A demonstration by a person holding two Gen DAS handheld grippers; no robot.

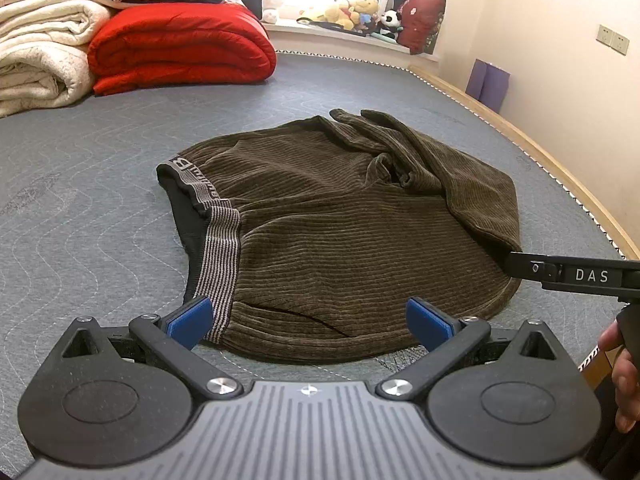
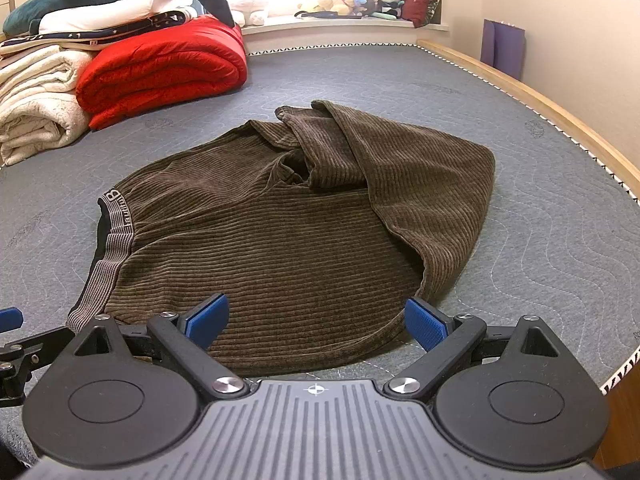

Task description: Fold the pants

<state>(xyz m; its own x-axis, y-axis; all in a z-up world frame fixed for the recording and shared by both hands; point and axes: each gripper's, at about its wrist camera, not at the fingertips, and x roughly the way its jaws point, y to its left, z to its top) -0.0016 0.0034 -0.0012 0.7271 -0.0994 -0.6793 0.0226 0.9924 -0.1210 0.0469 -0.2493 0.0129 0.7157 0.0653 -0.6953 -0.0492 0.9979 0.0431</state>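
Note:
Brown corduroy pants (image 1: 340, 224) lie folded over on the grey mattress, the striped grey waistband (image 1: 218, 256) at the left and the legs doubled back on top at the right. My left gripper (image 1: 308, 322) is open at the near edge, its blue pads either side of the fabric by the waistband end. My right gripper (image 2: 318, 322) is open too, low over the near hem of the pants (image 2: 304, 236). The right gripper's black body (image 1: 576, 276) shows at the right edge of the left wrist view, level with the fold.
A red quilt (image 1: 180, 46) and cream blankets (image 1: 38, 60) are stacked at the back left of the mattress (image 1: 100, 200). Plush toys (image 1: 352, 10) sit on the window sill. A wooden bed rail (image 2: 560, 120) runs along the right, beside the wall.

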